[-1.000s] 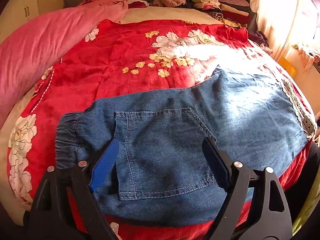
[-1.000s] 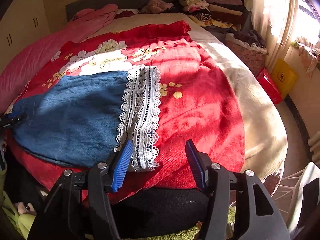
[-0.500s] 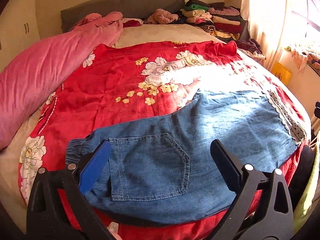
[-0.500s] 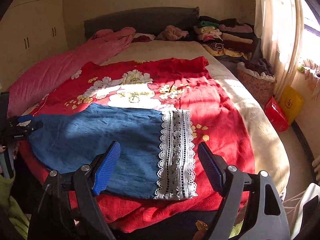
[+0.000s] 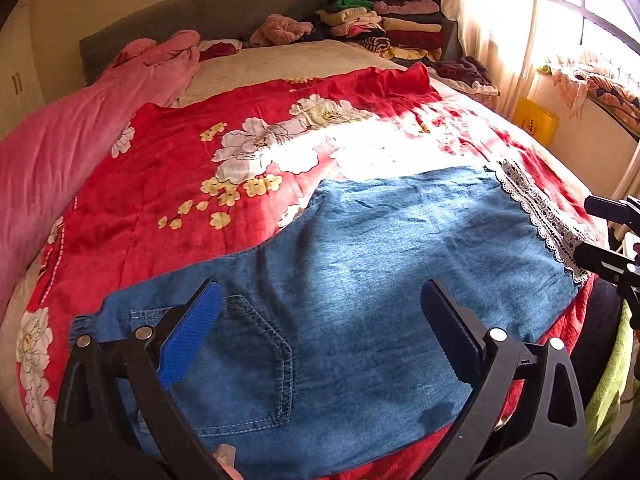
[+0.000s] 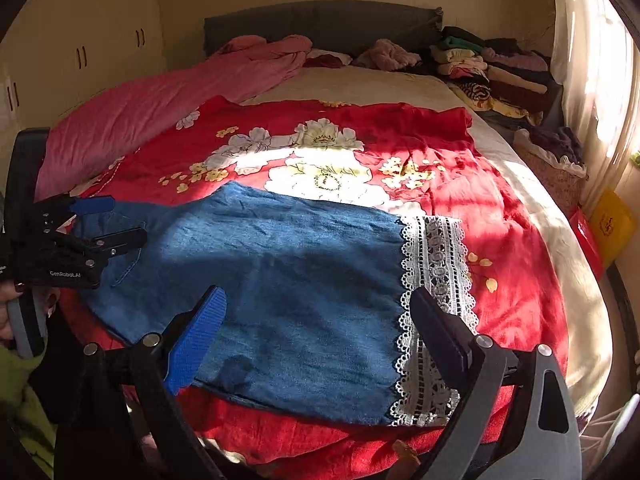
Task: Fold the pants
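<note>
Denim pants [image 5: 360,280] folded flat on red floral blanket [image 5: 168,168], lace hem [image 6: 434,280] at right. Left gripper [image 5: 320,320] wide open above pocket end, empty; right gripper [image 6: 316,320] just opened wide above hem end, empty. Basket [image 6: 548,172] beside bed, holding dark clothes.

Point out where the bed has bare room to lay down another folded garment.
Free: the red floral blanket beyond the denim pants, up to the cream sheet below the headboard; also the red strip right of the lace hem. Crowded: pink quilt on the left, clothes pile at the far right corner.
</note>
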`<state>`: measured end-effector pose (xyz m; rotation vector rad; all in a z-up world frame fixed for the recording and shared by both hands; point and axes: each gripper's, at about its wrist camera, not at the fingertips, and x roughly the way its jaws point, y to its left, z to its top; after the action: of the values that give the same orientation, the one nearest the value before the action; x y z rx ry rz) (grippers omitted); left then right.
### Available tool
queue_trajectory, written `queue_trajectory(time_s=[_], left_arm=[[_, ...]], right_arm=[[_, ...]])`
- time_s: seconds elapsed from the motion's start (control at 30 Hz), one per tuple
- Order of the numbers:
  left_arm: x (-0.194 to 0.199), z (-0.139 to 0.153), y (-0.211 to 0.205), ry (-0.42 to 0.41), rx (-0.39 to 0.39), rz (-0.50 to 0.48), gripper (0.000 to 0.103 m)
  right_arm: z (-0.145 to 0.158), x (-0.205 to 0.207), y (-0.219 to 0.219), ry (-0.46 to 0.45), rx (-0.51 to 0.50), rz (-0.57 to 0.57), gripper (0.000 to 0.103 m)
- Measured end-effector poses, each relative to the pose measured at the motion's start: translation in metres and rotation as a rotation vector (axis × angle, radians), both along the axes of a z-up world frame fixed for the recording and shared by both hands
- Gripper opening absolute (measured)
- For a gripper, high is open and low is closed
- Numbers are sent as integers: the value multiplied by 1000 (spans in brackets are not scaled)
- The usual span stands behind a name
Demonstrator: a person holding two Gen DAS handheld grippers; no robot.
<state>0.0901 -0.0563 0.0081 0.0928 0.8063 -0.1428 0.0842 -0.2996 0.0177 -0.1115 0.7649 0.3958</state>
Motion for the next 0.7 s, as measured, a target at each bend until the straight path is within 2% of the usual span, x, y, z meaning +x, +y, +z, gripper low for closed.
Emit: queue_trajectory(time_s=[0.17,0.43,0.63,0.7], left_arm=[[8,-11,-11,22,13,-27,93],[22,-35,-6,75,7,-18,93],[30,-55,3,109,39,12,93],[32,-62,5,120,40,15,93]], right_arm=[[-13,9,3,36,4,-5,93],[-35,21,6,99,6,-8,93],[-66,37,-6,216,-29,-88,93],[-74,40,-11,237,-5,-94,93]])
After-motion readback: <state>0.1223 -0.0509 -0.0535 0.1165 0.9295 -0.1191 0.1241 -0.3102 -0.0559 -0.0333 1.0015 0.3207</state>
